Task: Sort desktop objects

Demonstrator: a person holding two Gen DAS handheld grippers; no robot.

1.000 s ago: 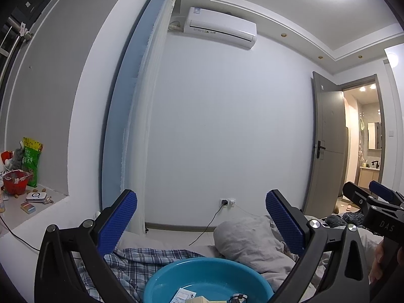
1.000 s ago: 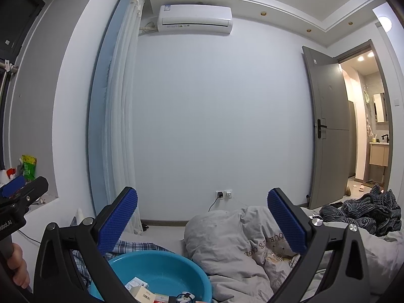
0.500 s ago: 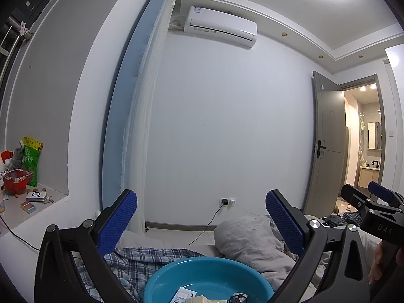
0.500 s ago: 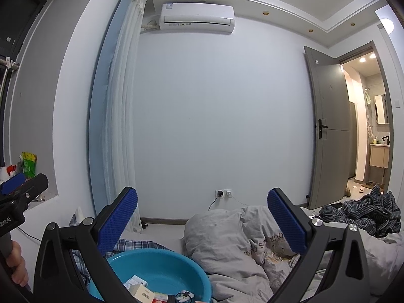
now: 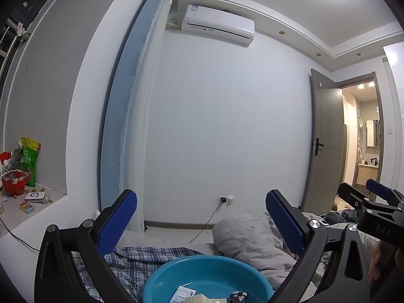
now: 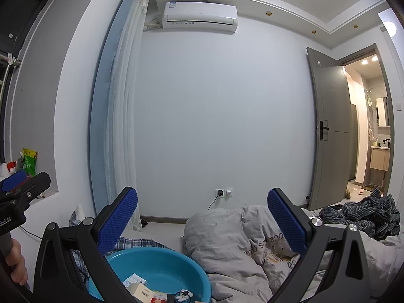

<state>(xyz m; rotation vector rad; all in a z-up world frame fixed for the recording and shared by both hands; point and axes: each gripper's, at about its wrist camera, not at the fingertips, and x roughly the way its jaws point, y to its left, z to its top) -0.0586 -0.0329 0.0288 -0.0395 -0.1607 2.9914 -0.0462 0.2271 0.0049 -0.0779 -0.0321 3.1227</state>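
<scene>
Several small packets and boxes (image 6: 141, 289) lie in the bottom of a blue basin (image 5: 176, 270), which sits on the bed at the lower edge of both wrist views; we also make out a small dark item with white bits (image 6: 183, 296) among them, too small to name. We hold the left gripper (image 5: 200, 224) above and just behind the basin, its jaws spread wide with nothing between them and touching nothing. The right gripper (image 6: 202, 223) hangs likewise over the basin's right side, jaws fully spread and empty. Each gripper shows at the edge of the other's view, with a hand (image 6: 16, 262) on the left one's handle.

Beside the basin lies a plaid cloth (image 5: 131, 260), and a rumpled grey duvet (image 6: 237, 240) rises just to its right. A dark striped garment (image 6: 363, 214) lies further right on the bed. Beyond, we see a white wall with a socket (image 5: 226, 199), an air conditioner (image 5: 218, 24) high up, a grey open door (image 6: 330, 131), and a window ledge (image 5: 15, 209) at left carrying snack bags and a red tub (image 5: 14, 181).
</scene>
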